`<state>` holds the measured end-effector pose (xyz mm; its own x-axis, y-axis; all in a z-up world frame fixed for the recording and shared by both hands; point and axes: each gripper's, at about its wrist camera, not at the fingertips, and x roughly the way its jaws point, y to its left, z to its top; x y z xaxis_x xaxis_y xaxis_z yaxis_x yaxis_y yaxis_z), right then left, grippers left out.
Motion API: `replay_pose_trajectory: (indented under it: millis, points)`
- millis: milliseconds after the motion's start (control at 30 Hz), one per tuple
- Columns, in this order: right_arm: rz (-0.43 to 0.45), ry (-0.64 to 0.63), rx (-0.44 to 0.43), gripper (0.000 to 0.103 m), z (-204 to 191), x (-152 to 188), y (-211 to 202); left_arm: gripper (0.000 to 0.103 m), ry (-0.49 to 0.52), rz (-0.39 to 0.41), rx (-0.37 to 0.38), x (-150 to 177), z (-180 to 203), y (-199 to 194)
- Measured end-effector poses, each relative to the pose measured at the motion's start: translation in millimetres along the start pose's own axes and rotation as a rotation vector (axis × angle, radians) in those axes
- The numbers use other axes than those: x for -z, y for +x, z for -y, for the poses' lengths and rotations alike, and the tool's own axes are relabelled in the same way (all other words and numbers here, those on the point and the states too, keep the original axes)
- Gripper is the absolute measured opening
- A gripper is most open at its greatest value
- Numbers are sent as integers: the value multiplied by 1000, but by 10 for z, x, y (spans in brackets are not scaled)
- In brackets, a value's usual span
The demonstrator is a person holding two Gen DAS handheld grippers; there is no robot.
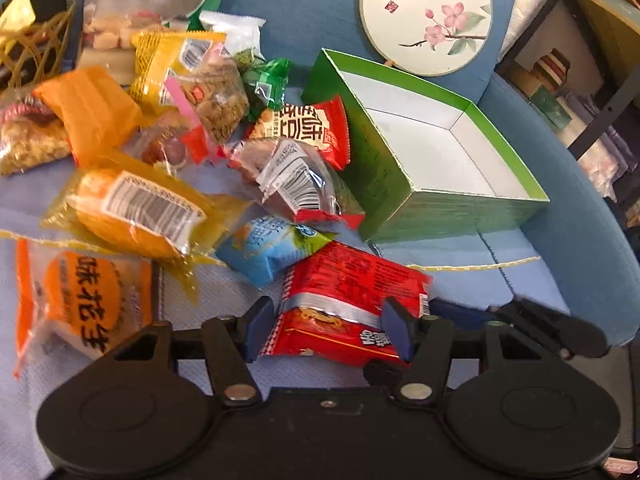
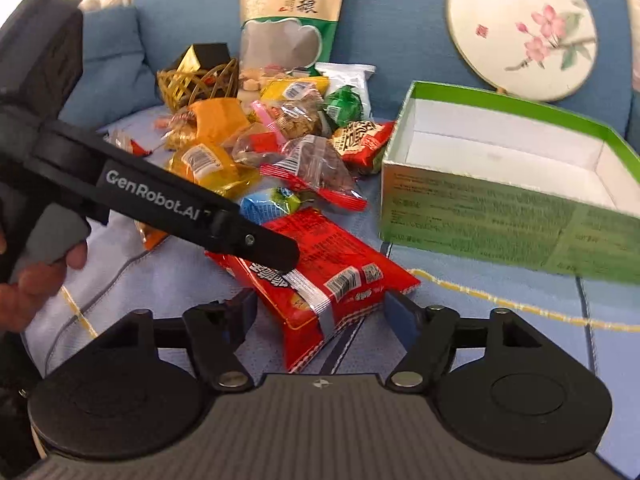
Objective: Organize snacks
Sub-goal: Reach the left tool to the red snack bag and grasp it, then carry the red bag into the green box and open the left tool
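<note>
Red snack packet (image 1: pixel 352 300) lies between the half-open left gripper (image 1: pixel 332 330) fingers, unpinched; right gripper (image 2: pixel 320 320) gapes wide, empty.

Red snack packet (image 1: pixel 352 300) lies flat (beside open green box (image 1: pixel 432 152)).

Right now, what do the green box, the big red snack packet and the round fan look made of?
Green box: looks like printed cardboard, matte green outside, plain white inside, with crisp folded corners. Big red snack packet: glossy plastic film, likely foil-lined; it shows crinkles, glare and a silvery seam strip. Round fan: pale fabric or paper, matte, flower-painted, in a thin rim; which one is unclear.
</note>
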<state>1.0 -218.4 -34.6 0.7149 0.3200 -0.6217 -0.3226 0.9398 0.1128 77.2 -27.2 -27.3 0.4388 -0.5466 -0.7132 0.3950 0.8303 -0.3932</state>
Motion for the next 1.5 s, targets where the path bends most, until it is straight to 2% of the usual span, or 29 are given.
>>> replay_pose_trajectory:
  millis: [33, 67, 100, 133, 333, 467, 700, 800, 900, 1133, 1200, 1233, 1267, 1300, 1400, 1500]
  points:
    - [-7, 15, -15, 89, 17, 20, 14, 48, 0, 3, 10, 4, 6, 6]
    - [2, 16, -15, 72, 14, 35, 10, 44, -5, 6, 19, 14, 22, 9]
    - [6, 2, -6, 64, -5, 33, -14, 43, -7, 12, 17, 24, 52, -5]
    - [12, -7, -8, 62, -12, 31, -51, 40, 0, 22, 10, 29, 91, -36]
    - [101, 11, -9, 61, -4, 8, -508, 34, 55, 95, 44, -6, 357, -411]
    - [195, -14, 40, 61, 82, -229, -724, 34, 108, 192, 79, -225, 575, -557]
    - [266, -8, 128, 61, 360, -554, -526, 35, 133, 273, 107, -722, 721, -251]
    - [258, 19, 144, 61, 510, -622, -347, 35, 121, 271, 101, -881, 697, -39]
    - [246, 23, 166, 61, 588, -600, -235, 35, 84, 234, 123, -971, 630, 157]
    - [220, 30, 188, 61, 710, -525, -97, 37, 82, 197, 116, -966, 615, 415]
    - [226, 15, 203, 66, 720, -499, -45, 59, 87, 190, 99, -954, 606, 464]
    - [233, 3, 219, 70, 712, -477, -38, 86, 89, 194, 94, -944, 596, 462]
    - [232, -16, 243, 85, 690, -462, -44, 103, 83, 204, 107, -923, 575, 432]
    - [240, -27, 258, 101, 681, -458, -70, 103, 58, 215, 99, -901, 554, 375]
    - [320, -27, 254, 103, 608, -453, -283, 103, 4, 297, 44, -791, 480, 96]
    - [388, -3, 219, 103, 478, -513, -463, 103, -11, 311, -13, -678, 414, -194]
